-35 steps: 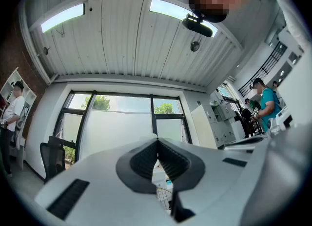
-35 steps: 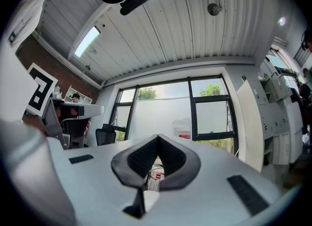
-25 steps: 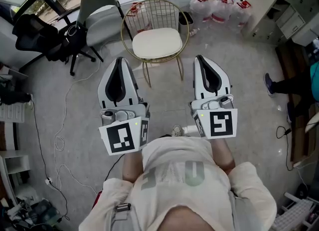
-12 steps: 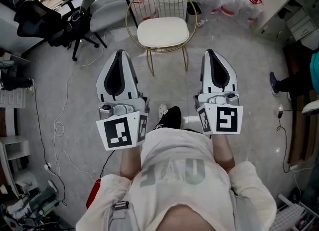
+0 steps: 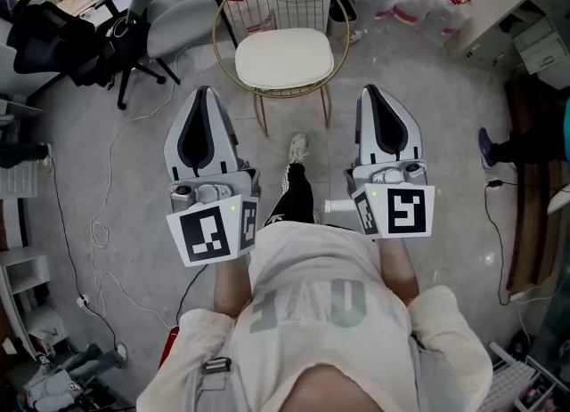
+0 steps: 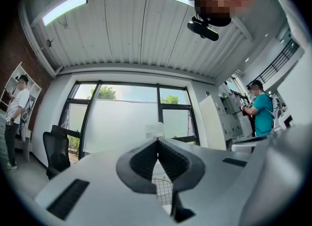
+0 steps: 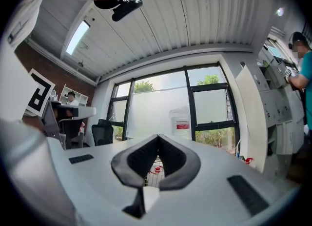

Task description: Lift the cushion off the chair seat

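Jaws on both grippers are pressed together, gripping nothing. You hold your left gripper (image 5: 203, 92) and right gripper (image 5: 372, 90) level, side by side and well apart. Farther off, between their tips, stands the wire chair (image 5: 276, 5). The cushion (image 5: 283, 59) lies flat on its seat, untouched by either gripper.

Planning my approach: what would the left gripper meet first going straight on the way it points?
Likely the backrest of the gold wire chair: its mesh shows below the shut left gripper. Depth is unclear.
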Available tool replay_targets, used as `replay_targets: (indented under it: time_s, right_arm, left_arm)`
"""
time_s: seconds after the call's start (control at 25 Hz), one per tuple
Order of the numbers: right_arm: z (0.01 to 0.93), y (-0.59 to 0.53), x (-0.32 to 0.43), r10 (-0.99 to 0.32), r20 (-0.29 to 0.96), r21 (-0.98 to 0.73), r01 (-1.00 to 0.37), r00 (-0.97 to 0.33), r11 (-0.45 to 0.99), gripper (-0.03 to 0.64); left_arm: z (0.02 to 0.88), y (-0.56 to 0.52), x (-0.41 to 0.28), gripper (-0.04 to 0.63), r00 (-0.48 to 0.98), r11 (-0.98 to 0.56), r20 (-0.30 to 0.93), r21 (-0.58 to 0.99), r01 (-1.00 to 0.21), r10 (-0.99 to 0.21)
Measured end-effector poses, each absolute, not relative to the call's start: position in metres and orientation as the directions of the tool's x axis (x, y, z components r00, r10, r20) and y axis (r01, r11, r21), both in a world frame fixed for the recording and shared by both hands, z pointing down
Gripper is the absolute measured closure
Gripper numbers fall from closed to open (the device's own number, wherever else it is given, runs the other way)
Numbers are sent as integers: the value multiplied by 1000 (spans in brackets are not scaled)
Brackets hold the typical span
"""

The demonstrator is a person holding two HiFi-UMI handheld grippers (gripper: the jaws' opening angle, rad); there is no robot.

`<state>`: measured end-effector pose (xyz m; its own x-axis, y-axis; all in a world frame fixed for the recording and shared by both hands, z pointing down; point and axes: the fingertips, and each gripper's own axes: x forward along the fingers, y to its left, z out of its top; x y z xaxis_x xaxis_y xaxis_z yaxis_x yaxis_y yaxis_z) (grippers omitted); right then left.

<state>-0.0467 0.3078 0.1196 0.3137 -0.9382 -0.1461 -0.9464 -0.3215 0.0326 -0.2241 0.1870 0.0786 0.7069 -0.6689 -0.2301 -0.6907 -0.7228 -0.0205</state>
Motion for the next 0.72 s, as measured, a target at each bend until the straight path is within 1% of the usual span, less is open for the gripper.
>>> replay_targets:
  time_s: [0.2,0.4,0.56,0.72]
  right_arm:
    - [115,251,-11,-949,-126,75,-951,290,-300,600]
    - [119,175,28,-956,-99,79,-956,276,-284,600]
    - [112,108,56,-964,-103,87,-963,247,-256,600]
    - [103,48,93,-961,-113,69,-962,254,-263,600]
  left_arm:
    - [84,131,-188,584,693,-714,-222,22,-700,-686]
    - [98,59,-149,584,691,-710,-185,54,-703,-699]
    - [92,-3,-118,585,683,-702,-189,58,-710,-706]
    - [90,-59,-82,584,688,-706,-181,54,-706,-702]
